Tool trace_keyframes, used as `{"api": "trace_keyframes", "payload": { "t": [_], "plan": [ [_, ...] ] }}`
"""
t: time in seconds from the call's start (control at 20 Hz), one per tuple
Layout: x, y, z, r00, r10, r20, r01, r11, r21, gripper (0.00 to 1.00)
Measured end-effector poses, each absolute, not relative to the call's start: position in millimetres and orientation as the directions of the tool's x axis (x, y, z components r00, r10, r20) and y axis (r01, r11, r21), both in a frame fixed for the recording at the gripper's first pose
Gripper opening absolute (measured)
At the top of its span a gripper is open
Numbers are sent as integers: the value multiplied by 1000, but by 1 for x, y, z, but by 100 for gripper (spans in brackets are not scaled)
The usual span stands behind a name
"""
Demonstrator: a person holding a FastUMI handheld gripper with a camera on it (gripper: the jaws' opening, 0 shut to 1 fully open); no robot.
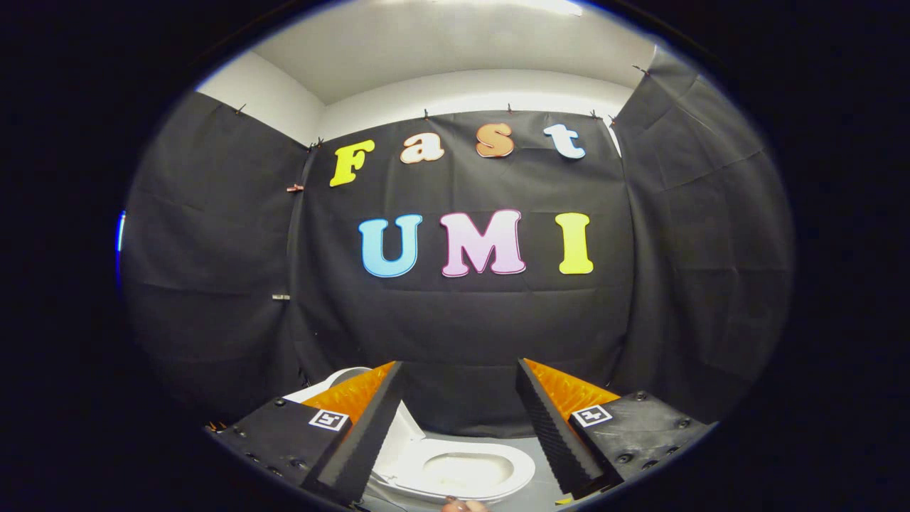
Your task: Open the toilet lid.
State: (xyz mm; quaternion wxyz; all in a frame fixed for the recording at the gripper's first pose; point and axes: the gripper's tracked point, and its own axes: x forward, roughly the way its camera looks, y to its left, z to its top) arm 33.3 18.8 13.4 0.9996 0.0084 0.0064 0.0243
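Toilet sits low under the open claw

Claw (461, 427) is spread wide and holds nothing. Both fingers (547, 419) point at the black cloth wall (462, 320). The toilet (455, 473) sits below, between the fingers and a bit toward the left one. Its white seat ring and bowl can be seen. A white part rises behind the left finger. That may be the lid (341, 377), already up, but the finger hides most of it. Grey floor (526, 448) lies around the toilet. Nothing stands between the claw and the toilet.
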Motion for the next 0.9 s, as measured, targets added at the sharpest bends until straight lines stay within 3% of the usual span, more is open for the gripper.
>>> {"api": "trace_keyframes", "payload": {
  "t": [0.9],
  "plan": [
    [23,20,14,999,47,-8,-47,999,10,98]
  ]
}}
